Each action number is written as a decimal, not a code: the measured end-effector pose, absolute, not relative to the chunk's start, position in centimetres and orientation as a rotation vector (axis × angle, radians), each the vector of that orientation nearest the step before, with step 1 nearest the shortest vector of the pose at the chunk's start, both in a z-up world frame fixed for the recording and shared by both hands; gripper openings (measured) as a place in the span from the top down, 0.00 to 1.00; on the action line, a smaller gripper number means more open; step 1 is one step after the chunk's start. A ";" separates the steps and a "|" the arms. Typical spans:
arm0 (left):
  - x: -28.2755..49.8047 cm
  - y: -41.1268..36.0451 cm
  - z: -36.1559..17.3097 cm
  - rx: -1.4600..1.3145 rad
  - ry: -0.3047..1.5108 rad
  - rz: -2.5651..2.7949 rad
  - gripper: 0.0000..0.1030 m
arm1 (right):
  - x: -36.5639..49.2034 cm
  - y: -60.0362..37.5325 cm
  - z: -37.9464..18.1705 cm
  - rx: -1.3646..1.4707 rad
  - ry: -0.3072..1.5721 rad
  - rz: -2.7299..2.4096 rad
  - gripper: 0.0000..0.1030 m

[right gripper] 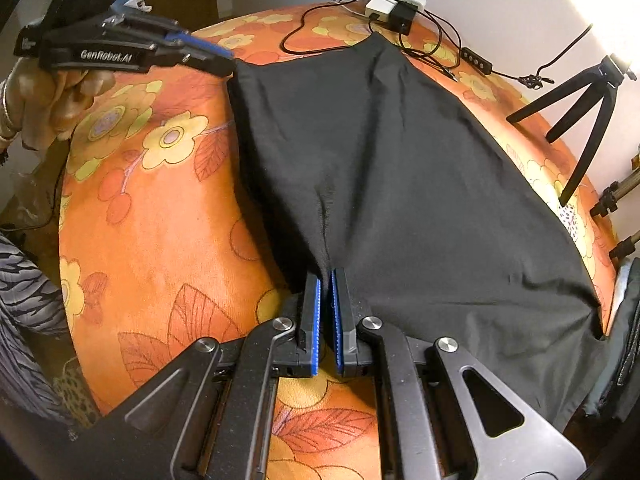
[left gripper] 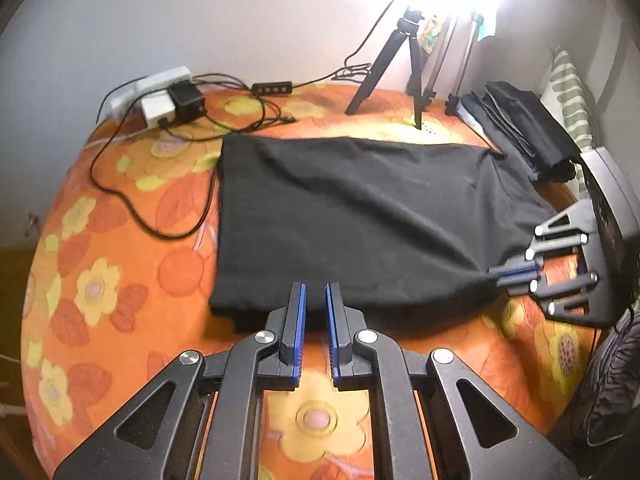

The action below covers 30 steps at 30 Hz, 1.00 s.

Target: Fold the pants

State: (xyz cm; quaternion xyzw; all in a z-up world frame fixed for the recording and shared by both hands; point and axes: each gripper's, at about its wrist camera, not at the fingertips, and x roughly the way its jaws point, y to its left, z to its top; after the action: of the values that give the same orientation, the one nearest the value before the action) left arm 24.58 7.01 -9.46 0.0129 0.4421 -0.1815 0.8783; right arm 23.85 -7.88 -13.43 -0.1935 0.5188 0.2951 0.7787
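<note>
Pants (left gripper: 352, 216) lie flat as a black rectangle on the orange flowered bed (left gripper: 120, 240), long axis running across from the left claw toward the right one. Left claw (left gripper: 316, 300) sits at the near left corner of the cloth, its jaws narrowly parted and holding nothing, the hem just beyond its tips. Right claw (right gripper: 325, 280) pinches the opposite near corner, jaws closed on a gathered ridge of fabric. Judging from this, the left claw is nearer the free corner and should grip there before both carry the edge across.
</note>
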 end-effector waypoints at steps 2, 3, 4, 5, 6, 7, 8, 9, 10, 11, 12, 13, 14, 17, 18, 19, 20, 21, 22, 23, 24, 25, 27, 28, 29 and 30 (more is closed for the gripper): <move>25.1 6.4 -9.7 0.041 0.930 -0.387 0.92 | 23.7 -7.6 -13.6 -0.428 1.125 0.642 0.94; 25.5 5.8 -10.1 0.056 0.941 -0.393 0.92 | 23.7 -7.5 -13.7 -0.435 1.125 0.642 0.93; 25.8 5.3 -10.5 0.073 0.952 -0.392 0.92 | 23.4 -7.6 -13.5 -0.436 1.126 0.646 0.90; 26.1 4.8 -10.9 0.088 0.964 -0.392 0.92 | 23.3 -7.7 -13.4 -0.426 1.128 0.650 0.89; 26.1 4.5 -11.0 0.097 0.971 -0.394 0.92 | 23.2 -8.0 -13.0 -0.412 1.125 0.653 0.87; 26.1 4.1 -11.1 0.103 0.972 -0.400 0.92 | 22.8 -8.7 -12.4 -0.379 1.117 0.669 0.84; 25.9 3.5 -11.1 0.109 0.967 -0.409 0.92 | 22.5 -9.4 -11.8 -0.353 1.105 0.670 0.80; 25.8 2.9 -10.9 0.117 0.959 -0.417 0.92 | 22.1 -10.2 -11.2 -0.322 1.090 0.660 0.77; 25.7 2.3 -10.7 0.130 0.951 -0.426 0.92 | 21.7 -11.6 -10.4 -0.273 1.073 0.644 0.72; 25.4 1.4 -10.5 0.155 0.940 -0.438 0.92 | 21.3 -12.7 -9.8 -0.232 1.061 0.625 0.71; 25.3 0.7 -10.3 0.174 0.933 -0.445 0.92 | 21.0 -14.1 -9.3 -0.190 1.049 0.600 0.71; 25.0 -0.4 -10.0 0.202 0.922 -0.463 0.92 | 20.4 -16.2 -8.7 -0.135 1.036 0.548 0.70; 24.8 -1.3 -9.8 0.220 0.914 -0.480 0.92 | 20.1 -17.7 -8.3 -0.101 1.029 0.500 0.70; 24.5 -3.9 -9.5 0.264 0.899 -0.523 0.92 | 18.8 -22.9 -7.6 -0.029 1.005 0.308 0.70; 24.5 -5.0 -9.4 0.275 0.896 -0.541 0.92 | 18.4 -24.6 -7.4 -0.001 0.996 0.247 0.70; 24.6 -5.7 -9.4 0.278 0.897 -0.554 0.92 | 18.1 -26.7 -7.3 0.041 0.984 0.181 0.70; 24.7 -6.6 -9.3 0.280 0.897 -0.567 0.92 | 17.9 -28.1 -7.3 0.069 0.978 0.145 0.70; 24.8 -7.7 -9.2 0.286 0.896 -0.585 0.92 | 17.6 -29.6 -7.4 0.102 0.973 0.099 0.70; 24.8 -8.5 -9.1 0.292 0.895 -0.600 0.92 | 17.5 -30.8 -7.5 0.125 0.973 0.071 0.70; 25.0 -9.6 -8.9 0.303 0.891 -0.618 0.92 | 17.4 -31.5 -7.6 0.144 0.976 0.059 0.70; 25.2 -10.5 -8.8 0.310 0.887 -0.629 0.92 | 17.2 -32.2 -7.9 0.163 0.982 0.054 0.70; 25.5 -11.5 -8.6 0.312 0.884 -0.641 0.92 | 17.2 -32.3 -8.1 0.167 0.985 0.049 0.70; 26.0 -13.3 -8.3 0.305 0.886 -0.673 0.92 | 17.2 -32.5 -8.4 0.160 0.978 0.047 0.70; 26.1 -14.1 -8.2 0.303 0.885 -0.691 0.92 | 17.4 -32.7 -8.4 0.155 0.972 0.049 0.70; 26.1 -15.1 -8.3 0.306 0.883 -0.710 0.92 | 17.4 -33.0 -8.5 0.152 0.967 0.050 0.70; 25.9 -15.9 -8.3 0.307 0.881 -0.724 0.92 | 17.8 -33.1 -8.5 0.150 0.966 0.053 0.70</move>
State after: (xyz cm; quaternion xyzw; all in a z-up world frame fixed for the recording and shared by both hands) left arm 25.94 -15.86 -8.33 0.1447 0.4153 -0.3414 0.8307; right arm 17.83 -33.07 -8.52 0.0721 0.4640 0.0256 0.8825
